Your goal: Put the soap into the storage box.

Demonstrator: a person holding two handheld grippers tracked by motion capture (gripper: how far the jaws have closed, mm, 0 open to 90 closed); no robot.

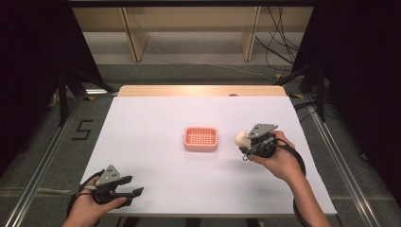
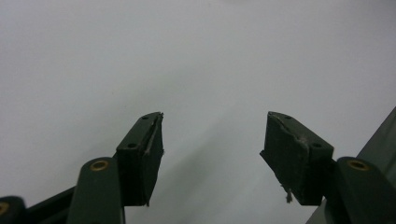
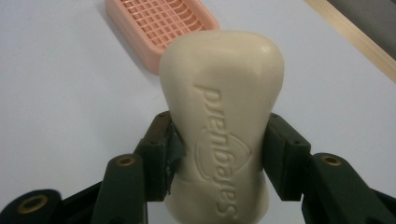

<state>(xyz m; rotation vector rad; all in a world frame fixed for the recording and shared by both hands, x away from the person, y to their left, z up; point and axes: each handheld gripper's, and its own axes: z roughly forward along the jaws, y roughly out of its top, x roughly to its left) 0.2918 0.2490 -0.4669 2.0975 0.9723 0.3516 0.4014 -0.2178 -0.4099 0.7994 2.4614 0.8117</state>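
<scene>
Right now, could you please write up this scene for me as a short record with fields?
held item: cream bar of soap, embossed lettering facing the right gripper view
right gripper: jaws shut on the soap's narrow waist, right of the dish
left gripper: jaws open, nothing between them, near the table's front left edge
soap dish: pink, grid-slotted, empty, near the table's middle
table: white surface
soap versus dish: apart, soap not yet in the dish
</scene>
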